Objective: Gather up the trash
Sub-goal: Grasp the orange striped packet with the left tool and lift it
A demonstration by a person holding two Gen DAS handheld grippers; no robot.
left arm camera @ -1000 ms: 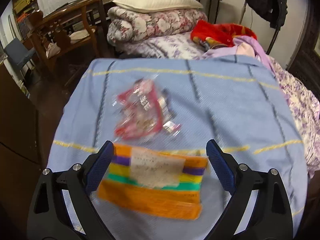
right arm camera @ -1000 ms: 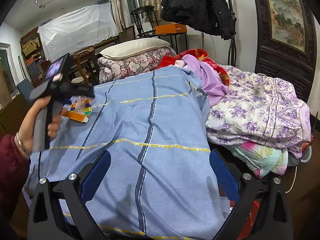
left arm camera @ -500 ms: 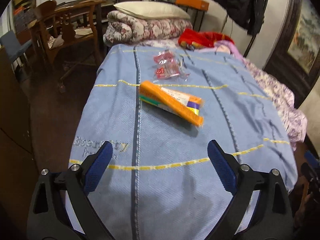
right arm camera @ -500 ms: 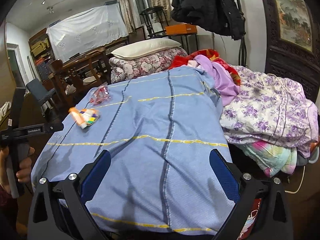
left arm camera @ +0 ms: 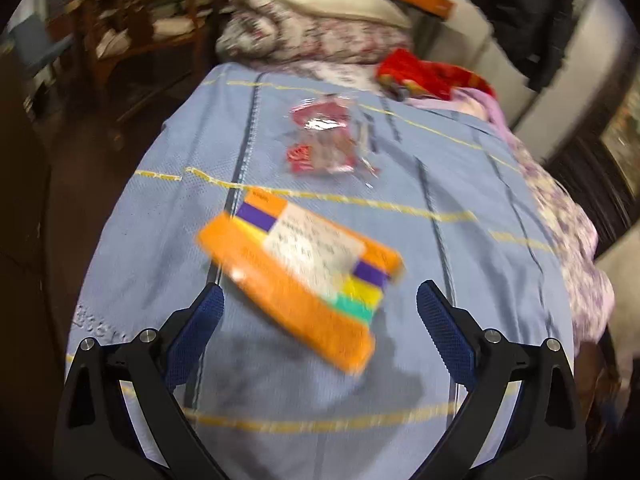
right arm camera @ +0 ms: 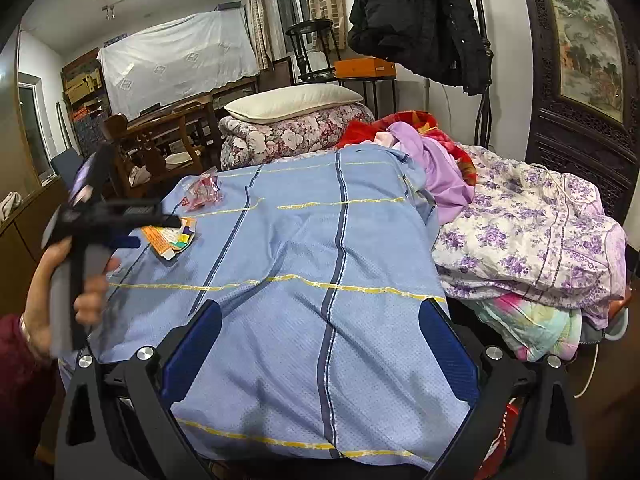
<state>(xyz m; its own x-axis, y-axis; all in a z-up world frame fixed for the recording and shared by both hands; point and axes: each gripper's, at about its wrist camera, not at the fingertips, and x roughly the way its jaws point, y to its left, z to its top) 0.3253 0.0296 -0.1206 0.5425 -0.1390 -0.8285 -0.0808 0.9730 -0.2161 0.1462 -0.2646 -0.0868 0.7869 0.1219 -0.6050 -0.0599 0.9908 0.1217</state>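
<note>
On blue blanket (left arm camera: 460,184), orange packet (left arm camera: 296,276) blurred; left gripper (left arm camera: 318,312), right gripper (right arm camera: 320,328) jaws apart.

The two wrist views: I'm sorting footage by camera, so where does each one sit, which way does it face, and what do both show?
Left wrist: on the left tongs, facing steeply down at the orange packet and red wrapper on the blue blanket; both open blue fingers show.
Right wrist: on the right tongs, looking along the bed; its open fingers show, plus the left hand holding the left tongs.
Shared: packet, wrapper, blanket, pillow.
</note>
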